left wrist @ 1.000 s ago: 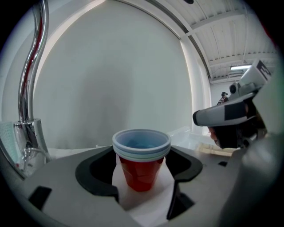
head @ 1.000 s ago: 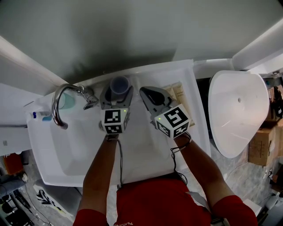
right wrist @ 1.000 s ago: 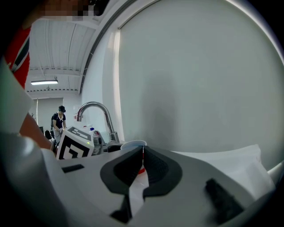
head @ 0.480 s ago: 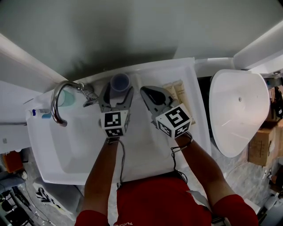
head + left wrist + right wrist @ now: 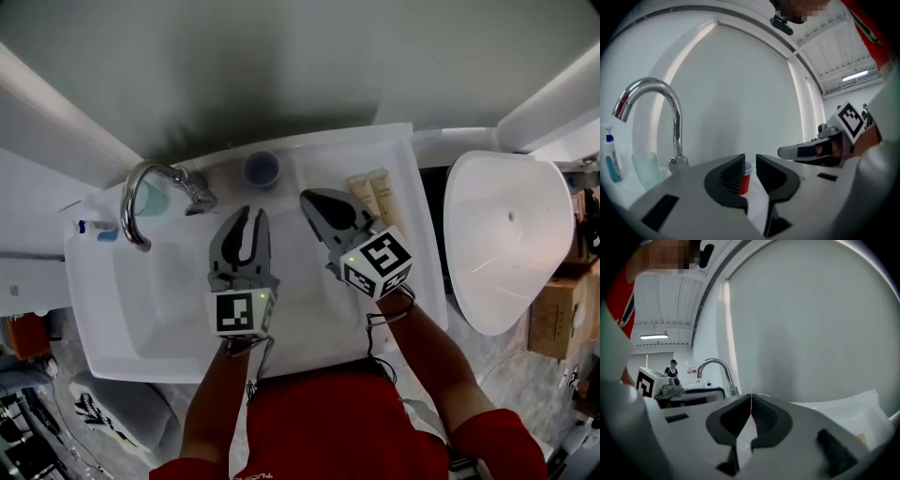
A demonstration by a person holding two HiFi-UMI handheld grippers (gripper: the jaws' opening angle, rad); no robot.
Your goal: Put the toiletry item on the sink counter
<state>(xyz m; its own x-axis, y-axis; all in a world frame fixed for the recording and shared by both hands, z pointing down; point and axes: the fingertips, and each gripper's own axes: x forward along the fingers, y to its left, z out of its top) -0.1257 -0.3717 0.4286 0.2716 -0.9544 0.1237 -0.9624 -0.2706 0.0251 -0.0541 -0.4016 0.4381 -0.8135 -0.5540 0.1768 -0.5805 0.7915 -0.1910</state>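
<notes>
The toiletry item, a small red cup with a blue lid [image 5: 262, 169], stands upright on the back ledge of the white sink counter [image 5: 328, 150], right of the tap. My left gripper [image 5: 247, 214] hangs over the basin, clear of the cup and nearer the person. Its jaws are closing with nothing between them. In the left gripper view the cup [image 5: 746, 177] shows beyond the narrow gap of that gripper [image 5: 750, 161]. My right gripper [image 5: 312, 200] hovers beside it on the right, shut and empty, pads touching in its own view [image 5: 751, 399].
A chrome faucet [image 5: 141, 202] arches over the basin [image 5: 169, 309] at the left. A pale green tumbler [image 5: 155, 199] and a blue-and-white tube [image 5: 94, 230] sit behind it. Two beige sachets [image 5: 375, 192] lie on the counter's right. A white oval fixture [image 5: 497, 234] stands further right.
The left gripper has let go of the cup, drawn back toward the person over the basin, and narrowed its jaws. The cup stays on the back ledge. The right gripper barely moved.
</notes>
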